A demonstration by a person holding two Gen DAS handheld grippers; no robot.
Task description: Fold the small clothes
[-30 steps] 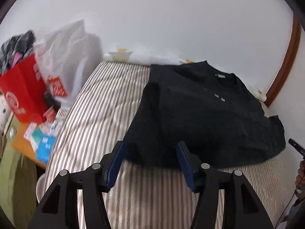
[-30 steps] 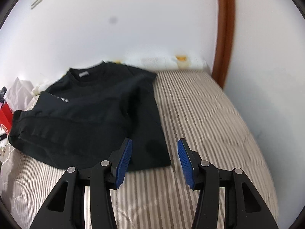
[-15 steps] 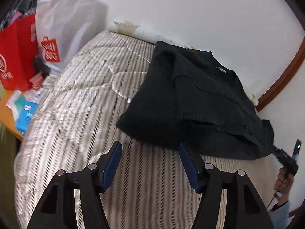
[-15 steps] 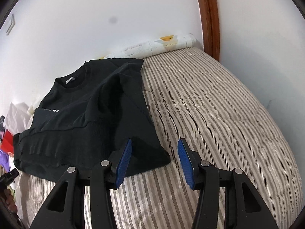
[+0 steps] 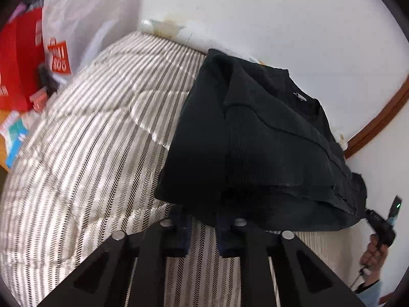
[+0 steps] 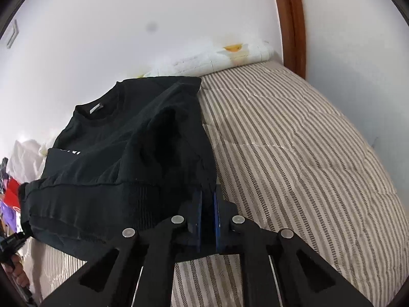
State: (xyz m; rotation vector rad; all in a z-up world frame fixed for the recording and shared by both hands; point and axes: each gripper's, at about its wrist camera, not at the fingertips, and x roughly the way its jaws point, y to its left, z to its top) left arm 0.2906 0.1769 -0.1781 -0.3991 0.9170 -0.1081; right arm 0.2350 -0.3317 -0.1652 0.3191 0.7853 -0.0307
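Note:
A black sweatshirt (image 5: pixel 255 140) (image 6: pixel 122 153) lies on the striped bed (image 5: pixel 89 140) (image 6: pixel 294 153), sleeves folded in, collar toward the wall. In the left wrist view my left gripper (image 5: pixel 203 220) is at the near left corner of the hem. Its jaws are closing and the black cloth is pinched between the blue pads. In the right wrist view my right gripper (image 6: pixel 207 204) is shut on the near right corner of the hem, a thin fold of cloth between its pads. A hand holds the other gripper at the frame edge in each view.
A red bag (image 5: pixel 18 64) and a white plastic bag (image 5: pixel 76 25) stand left of the bed, with small boxes (image 5: pixel 12 133) below them. A rolled white quilt (image 6: pixel 217 56) lies along the wall. A wooden door frame (image 6: pixel 288 20) rises at the right.
Both grippers came down and forward to the sweatshirt's near hem. Their jaws, wide apart before, have closed on the two near corners.

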